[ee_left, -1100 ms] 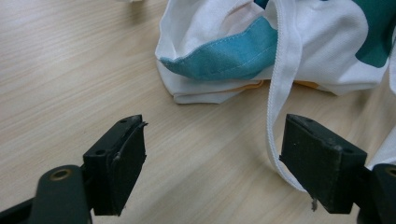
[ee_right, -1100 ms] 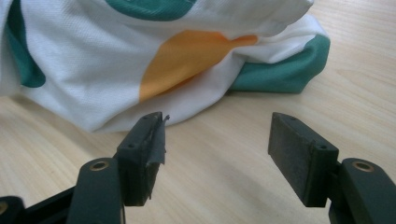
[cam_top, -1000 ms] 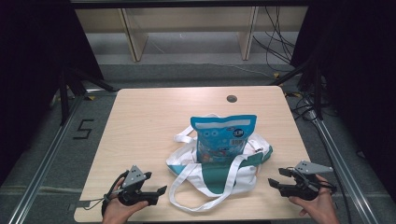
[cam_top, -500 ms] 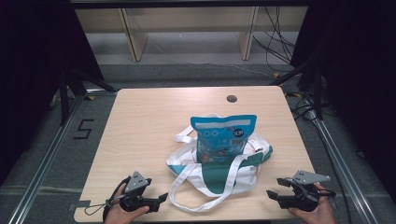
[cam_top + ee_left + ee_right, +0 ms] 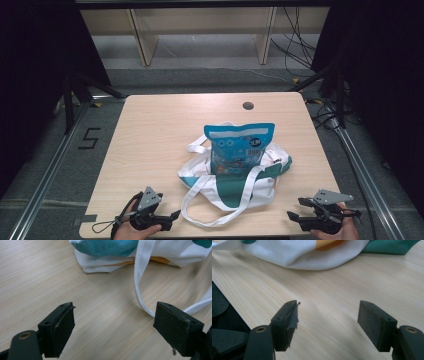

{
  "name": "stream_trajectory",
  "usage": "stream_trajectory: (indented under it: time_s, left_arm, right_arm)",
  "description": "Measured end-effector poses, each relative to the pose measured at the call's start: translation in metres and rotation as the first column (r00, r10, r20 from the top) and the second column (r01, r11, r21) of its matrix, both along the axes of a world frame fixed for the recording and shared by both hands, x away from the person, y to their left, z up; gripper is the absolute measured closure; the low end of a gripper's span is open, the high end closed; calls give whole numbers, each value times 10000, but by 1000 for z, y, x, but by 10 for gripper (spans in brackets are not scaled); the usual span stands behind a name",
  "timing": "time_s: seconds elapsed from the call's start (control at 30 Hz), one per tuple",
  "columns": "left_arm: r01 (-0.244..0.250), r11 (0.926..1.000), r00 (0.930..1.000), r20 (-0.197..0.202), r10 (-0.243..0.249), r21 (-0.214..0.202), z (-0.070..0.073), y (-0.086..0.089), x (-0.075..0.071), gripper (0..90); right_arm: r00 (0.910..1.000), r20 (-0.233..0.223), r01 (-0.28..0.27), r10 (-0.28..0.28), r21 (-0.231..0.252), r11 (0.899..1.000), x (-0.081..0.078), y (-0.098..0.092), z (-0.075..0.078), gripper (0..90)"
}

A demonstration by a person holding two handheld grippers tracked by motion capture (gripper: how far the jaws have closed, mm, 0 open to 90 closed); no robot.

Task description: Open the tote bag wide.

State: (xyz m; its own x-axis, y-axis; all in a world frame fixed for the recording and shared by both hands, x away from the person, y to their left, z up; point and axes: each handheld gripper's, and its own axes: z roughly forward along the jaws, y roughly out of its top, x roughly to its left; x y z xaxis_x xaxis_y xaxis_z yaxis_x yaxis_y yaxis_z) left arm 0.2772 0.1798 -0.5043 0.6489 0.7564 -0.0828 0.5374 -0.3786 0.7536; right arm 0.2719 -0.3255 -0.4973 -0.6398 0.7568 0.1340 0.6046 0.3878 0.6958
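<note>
A blue snack bag [image 5: 239, 147] stands upright in a white and teal tote bag [image 5: 227, 187] that lies crumpled mid-table, its white straps looping toward the near edge. My left gripper [image 5: 172, 217] is at the near left edge and points right at the tote. It is open; its jaws have just widened a little, with nothing between them. In the left gripper view the left gripper [image 5: 113, 327] hovers over bare wood, and a white strap [image 5: 140, 282] runs just beyond the right jaw. My right gripper [image 5: 296, 210] is at the near right, open and empty. In the right gripper view the right gripper [image 5: 328, 322] faces the tote [image 5: 294, 252].
The light wooden table [image 5: 160, 135] has a round cable hole [image 5: 248, 106] near its far edge. Metal rails run along both sides on the floor, and a shelf frame and cables lie behind. The near table edge runs close under both hands.
The right hand has drawn back toward the near edge and slightly outward, away from the tote. The left hand has slipped slightly toward the near edge. The bags have not moved.
</note>
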Motion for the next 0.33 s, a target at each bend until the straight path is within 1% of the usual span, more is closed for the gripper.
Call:
stream_trajectory:
  time_s: [0.03,0.07,0.1,0.13,0.17,0.2,0.23,0.27,0.3,0.33]
  left_arm:
    - [127,9999,9998,140,-128,110,0,1,1,160]
    - [97,9999,9999,76,-98,124,0,1,1,160]
    - [35,10000,10000,81,-36,80,0,1,1,160]
    - [-83,10000,9999,101,83,-16,-1,0,1,160]
    - [-95,9998,9999,115,97,-178,-2,0,1,160]
    - [-220,9994,9998,-23,219,-264,-2,-1,1,160]
    - [-81,9999,9999,60,82,-103,-2,1,2,160]
    - [-97,10000,9999,56,97,-25,-1,1,2,160]
    - [-64,10000,10000,28,64,52,-1,2,3,160]
    - [-4,10000,10000,38,4,52,-2,3,3,160]
  right_arm:
    - [9999,110,-96,97,-85,9999,1,-1,0,335]
    - [9999,95,-92,94,-106,9999,1,-1,0,334]
    - [10000,20,-89,89,80,9999,0,0,0,334]
    - [9999,143,-77,79,-117,9999,1,-1,1,335]
    - [9999,120,-49,50,-111,9999,1,-1,1,334]
    - [9999,139,-78,80,-150,9999,1,-2,1,334]
    - [9992,255,-296,301,-197,9994,3,-3,1,335]
    - [9991,289,-323,326,-106,9994,4,-2,0,335]
    - [9993,182,-316,317,-55,9995,3,-2,0,335]
    - [9991,364,-206,218,-331,9992,3,-3,0,335]
